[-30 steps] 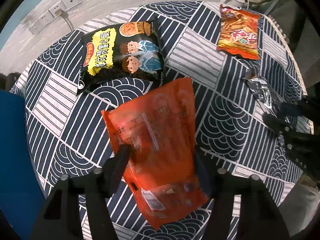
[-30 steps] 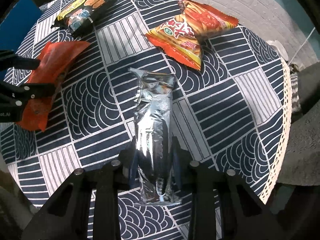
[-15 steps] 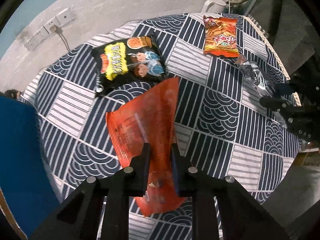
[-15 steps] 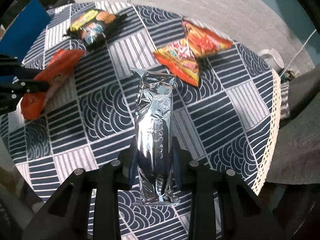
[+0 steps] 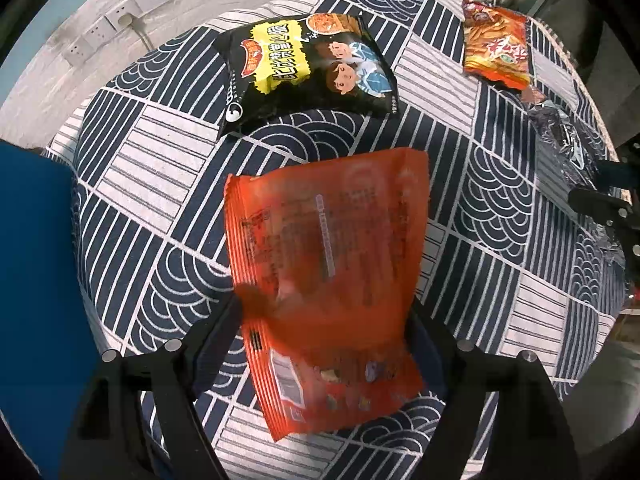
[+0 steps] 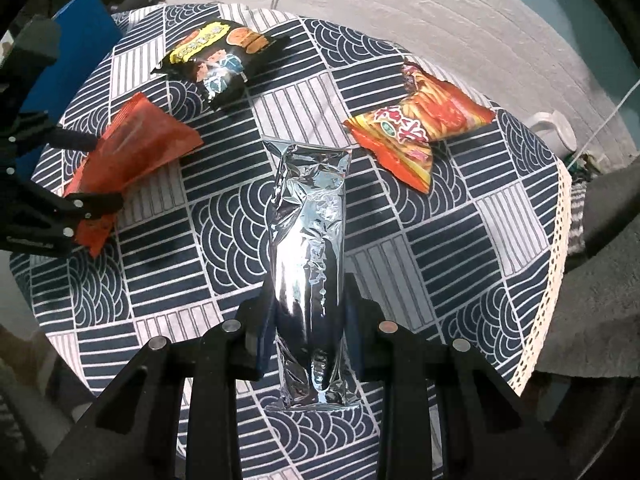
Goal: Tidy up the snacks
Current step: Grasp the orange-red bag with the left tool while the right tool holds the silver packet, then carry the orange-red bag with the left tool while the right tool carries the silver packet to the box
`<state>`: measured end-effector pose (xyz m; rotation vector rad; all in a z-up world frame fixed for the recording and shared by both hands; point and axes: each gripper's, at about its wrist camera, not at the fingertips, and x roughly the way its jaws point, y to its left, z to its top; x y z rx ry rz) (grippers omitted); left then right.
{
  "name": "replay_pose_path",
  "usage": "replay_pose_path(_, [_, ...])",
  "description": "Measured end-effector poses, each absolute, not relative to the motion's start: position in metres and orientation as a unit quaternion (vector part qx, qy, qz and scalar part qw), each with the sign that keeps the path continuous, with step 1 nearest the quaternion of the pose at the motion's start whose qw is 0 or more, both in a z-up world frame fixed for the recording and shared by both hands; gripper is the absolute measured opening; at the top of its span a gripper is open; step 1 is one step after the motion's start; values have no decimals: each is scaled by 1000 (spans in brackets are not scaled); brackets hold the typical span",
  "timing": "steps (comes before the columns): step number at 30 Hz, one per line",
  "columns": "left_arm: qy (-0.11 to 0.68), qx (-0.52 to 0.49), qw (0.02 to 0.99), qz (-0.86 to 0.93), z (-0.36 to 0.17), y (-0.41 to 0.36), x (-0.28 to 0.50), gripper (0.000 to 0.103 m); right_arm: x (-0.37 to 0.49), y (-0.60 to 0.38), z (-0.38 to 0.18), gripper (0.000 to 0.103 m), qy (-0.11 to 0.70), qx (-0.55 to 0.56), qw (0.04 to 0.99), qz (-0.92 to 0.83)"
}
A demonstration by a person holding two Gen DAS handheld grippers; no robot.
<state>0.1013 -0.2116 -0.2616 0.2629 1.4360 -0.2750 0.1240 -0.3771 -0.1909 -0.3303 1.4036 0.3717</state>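
Note:
My left gripper (image 5: pixel 326 320) has its fingers spread wide to either side of an orange snack bag (image 5: pixel 324 280), which lies flat between them over the patterned tablecloth; whether they press on it is unclear. The same bag (image 6: pixel 132 160) shows at the left of the right wrist view, between the left gripper's fingers (image 6: pixel 92 204). My right gripper (image 6: pixel 308 312) is shut on a silver foil packet (image 6: pixel 310 256), held above the table. A black and yellow snack bag (image 5: pixel 308 68) and an orange-red chip bag (image 5: pixel 496 52) lie on the table.
The round table (image 6: pixel 440 264) has a navy and white cloth with a lace edge at the right. A blue object (image 5: pixel 36 300) stands at the left edge. Wall sockets (image 5: pixel 116 28) and a white mug (image 6: pixel 556 132) are behind.
The left gripper's fingers have spread from pinched to wide, and the orange bag now lies flat between them, lower and nearer the table. The right gripper still holds the silver packet.

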Motion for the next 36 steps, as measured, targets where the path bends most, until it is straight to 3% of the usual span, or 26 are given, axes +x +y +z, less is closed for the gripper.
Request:
replay_pose_path(4, [647, 143, 739, -122, -266, -222, 104, 81, 118, -368, -193, 28, 641, -151, 733, 169])
replay_pose_path(6, [637, 158, 745, -124, -267, -225, 104, 76, 120, -367, -195, 28, 642, -150, 732, 170])
replay_pose_path(8, [627, 162, 750, -134, -264, -229, 101, 60, 123, -367, -196, 28, 642, -151, 732, 170])
replay_pose_path(19, [616, 158, 756, -154, -236, -219, 94, 40, 117, -352, -184, 28, 630, -149, 742, 175])
replay_pose_path(22, [609, 161, 761, -156, -224, -212, 92, 29, 116, -341, -172, 28, 622, -146, 748, 179])
replay_pose_path(28, [598, 159, 768, -164, -212, -200, 86, 22, 115, -324, -152, 28, 610, -140, 758, 183])
replay_pose_path(36, [570, 141, 791, -170, -174, -175, 78, 22, 112, -305, -125, 28, 589, -141, 771, 195])
